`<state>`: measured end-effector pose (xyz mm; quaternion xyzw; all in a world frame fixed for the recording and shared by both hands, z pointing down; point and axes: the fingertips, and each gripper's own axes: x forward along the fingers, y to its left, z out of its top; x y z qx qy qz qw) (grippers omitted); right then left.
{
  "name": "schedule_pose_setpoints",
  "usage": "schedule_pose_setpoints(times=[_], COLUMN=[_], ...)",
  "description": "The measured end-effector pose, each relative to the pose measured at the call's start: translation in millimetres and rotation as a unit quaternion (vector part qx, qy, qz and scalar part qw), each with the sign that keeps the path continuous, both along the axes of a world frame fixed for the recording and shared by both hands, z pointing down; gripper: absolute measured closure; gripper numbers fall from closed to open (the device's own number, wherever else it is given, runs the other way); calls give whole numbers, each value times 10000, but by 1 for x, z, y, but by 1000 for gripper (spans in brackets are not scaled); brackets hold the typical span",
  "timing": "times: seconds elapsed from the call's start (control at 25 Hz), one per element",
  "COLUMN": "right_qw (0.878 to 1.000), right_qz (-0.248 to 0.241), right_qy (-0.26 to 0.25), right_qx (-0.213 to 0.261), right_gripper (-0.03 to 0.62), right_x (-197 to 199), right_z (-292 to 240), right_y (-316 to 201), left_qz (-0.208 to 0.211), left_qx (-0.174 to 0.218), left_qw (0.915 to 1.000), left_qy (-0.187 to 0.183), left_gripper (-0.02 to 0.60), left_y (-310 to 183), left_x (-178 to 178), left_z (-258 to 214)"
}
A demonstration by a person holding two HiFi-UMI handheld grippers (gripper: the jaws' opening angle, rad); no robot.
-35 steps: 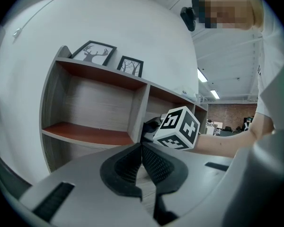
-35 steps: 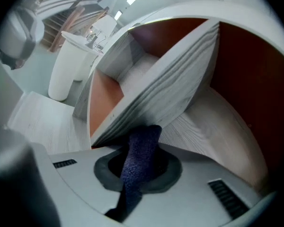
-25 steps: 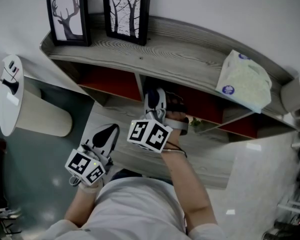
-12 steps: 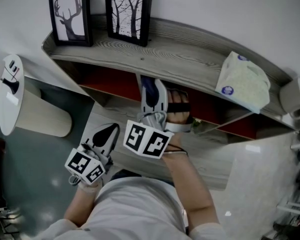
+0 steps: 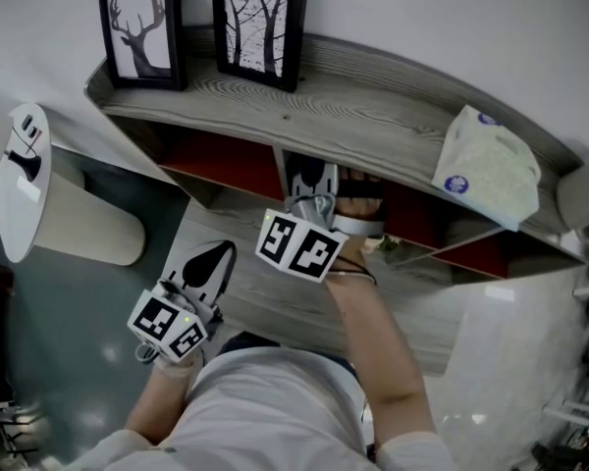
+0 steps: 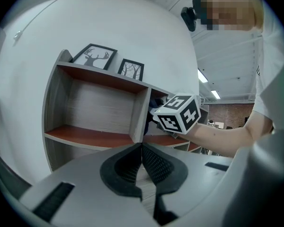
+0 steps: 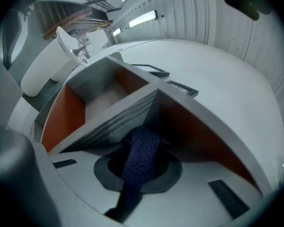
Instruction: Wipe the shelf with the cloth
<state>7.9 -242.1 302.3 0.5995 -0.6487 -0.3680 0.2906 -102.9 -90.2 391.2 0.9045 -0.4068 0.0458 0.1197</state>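
Note:
The grey wooden shelf unit (image 5: 373, 116) has red-backed compartments under its top board. My right gripper (image 5: 312, 183) reaches into the compartment just right of the vertical divider (image 7: 114, 122), its tips under the top board. In the right gripper view it (image 7: 143, 148) is shut on a dark blue cloth (image 7: 141, 160), which lies against the divider's edge. My left gripper (image 5: 208, 268) hangs low in front of the unit, apart from it. In the left gripper view its jaws (image 6: 142, 161) are shut with nothing between them, and they face the left compartment (image 6: 92, 110).
Two framed pictures, a deer (image 5: 137, 26) and trees (image 5: 258, 23), stand on the top board at the left. A tissue pack (image 5: 489, 165) lies at its right. A white rounded object (image 5: 20, 180) stands left of the unit. Something small and green (image 5: 388, 246) sits on the lower shelf.
My right gripper has pushed deeper into the compartment with the cloth and shifted a little right; the blue cloth no longer shows in the head view. The left gripper has stayed put.

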Motion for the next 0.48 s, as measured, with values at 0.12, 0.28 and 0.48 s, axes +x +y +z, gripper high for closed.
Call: schedule_pose_setpoints(times=[0.12, 0.28, 0.48], right_qw=[9998, 9984, 9947], right_qz=[30, -52, -95], right_qy=[66, 98, 237], right_qx=[-187, -549, -992], right_gripper=[569, 569, 568], right_x=[5, 8, 9], right_z=[12, 32, 54], right_y=[-14, -27, -31], left_qz=[-43, -98, -89], left_qx=[-11, -49, -69], left_qw=[10000, 9999, 9999], left_qy=[-8, -25, -48], left_gripper=[566, 566, 566], left_y=[-2, -3, -5], left_x=[-2, -4, -2], left_z=[1, 5, 6])
